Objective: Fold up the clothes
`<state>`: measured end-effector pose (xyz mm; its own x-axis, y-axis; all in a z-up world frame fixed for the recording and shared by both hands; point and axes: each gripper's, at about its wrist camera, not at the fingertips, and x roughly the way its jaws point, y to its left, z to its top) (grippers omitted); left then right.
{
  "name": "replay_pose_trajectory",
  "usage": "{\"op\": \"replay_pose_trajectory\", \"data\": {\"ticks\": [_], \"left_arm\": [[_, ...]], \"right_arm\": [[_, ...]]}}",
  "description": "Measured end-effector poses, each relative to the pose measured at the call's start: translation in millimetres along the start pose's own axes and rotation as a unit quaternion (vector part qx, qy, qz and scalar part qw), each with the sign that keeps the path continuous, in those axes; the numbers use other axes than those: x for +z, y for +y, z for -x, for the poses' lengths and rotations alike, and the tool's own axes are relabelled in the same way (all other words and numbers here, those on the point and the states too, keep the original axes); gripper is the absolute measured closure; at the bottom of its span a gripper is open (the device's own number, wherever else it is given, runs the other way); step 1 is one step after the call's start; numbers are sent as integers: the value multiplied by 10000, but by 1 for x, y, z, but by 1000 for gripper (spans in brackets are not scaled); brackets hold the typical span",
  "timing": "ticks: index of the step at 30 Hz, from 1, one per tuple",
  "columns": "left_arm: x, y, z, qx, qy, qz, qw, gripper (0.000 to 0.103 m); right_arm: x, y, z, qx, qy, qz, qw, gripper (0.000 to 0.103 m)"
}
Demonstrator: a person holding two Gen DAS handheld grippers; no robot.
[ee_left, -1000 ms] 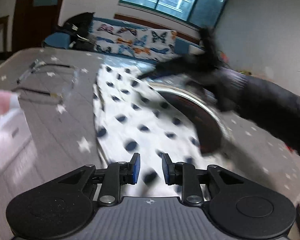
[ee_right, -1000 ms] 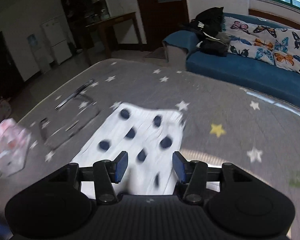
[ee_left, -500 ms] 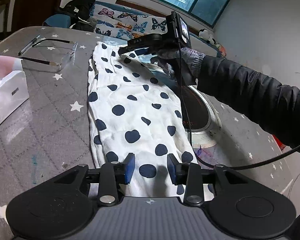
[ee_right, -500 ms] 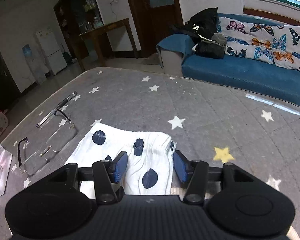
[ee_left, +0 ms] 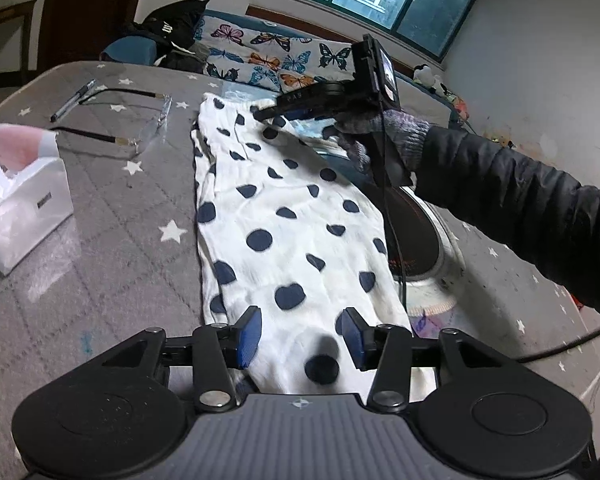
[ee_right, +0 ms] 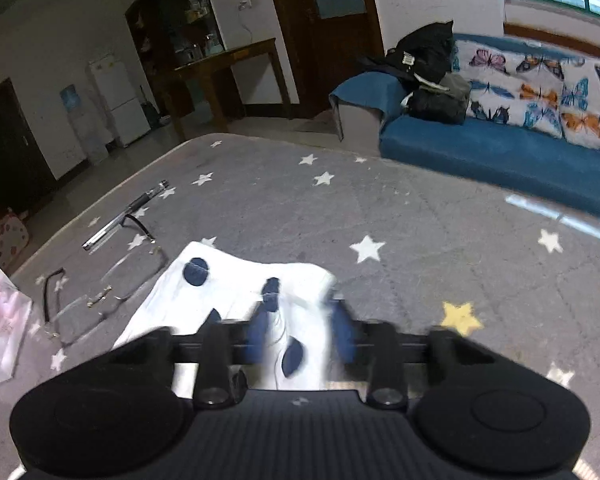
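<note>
Polka-dot garment lies flat along the grey star-patterned table. Left gripper has just been opening, pads spread over its near hem. Right gripper, blurred, has just been closing, seemingly pinching the far hem. Glasses lie beside.

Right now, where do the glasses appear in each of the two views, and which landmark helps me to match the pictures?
Left wrist view: the glasses lie upper left on the grey cloth, left of the dotted garment.
Right wrist view: the glasses lie at lower left, left of the garment's far end.
Shared landmark: the pen lies just beyond the glasses in both views.
</note>
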<state>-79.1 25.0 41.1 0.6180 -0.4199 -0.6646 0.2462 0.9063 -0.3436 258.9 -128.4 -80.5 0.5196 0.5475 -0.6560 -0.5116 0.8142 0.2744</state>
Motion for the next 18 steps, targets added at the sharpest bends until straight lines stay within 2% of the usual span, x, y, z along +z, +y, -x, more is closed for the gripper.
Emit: {"op": "replay_pose_trajectory", "data": {"ticks": [6, 12, 18], "left_arm": [[11, 5, -12, 213, -40, 90, 9997, 55], [33, 7, -25, 409, -305, 127, 9986, 55], [58, 10, -49, 239, -491, 102, 9985, 56]], "right_arm": [[1, -1, 22, 214, -221, -194, 9993, 91], [5, 15, 58, 380, -384, -61, 9985, 91], [6, 33, 87, 457, -538, 66, 9975, 92]]}}
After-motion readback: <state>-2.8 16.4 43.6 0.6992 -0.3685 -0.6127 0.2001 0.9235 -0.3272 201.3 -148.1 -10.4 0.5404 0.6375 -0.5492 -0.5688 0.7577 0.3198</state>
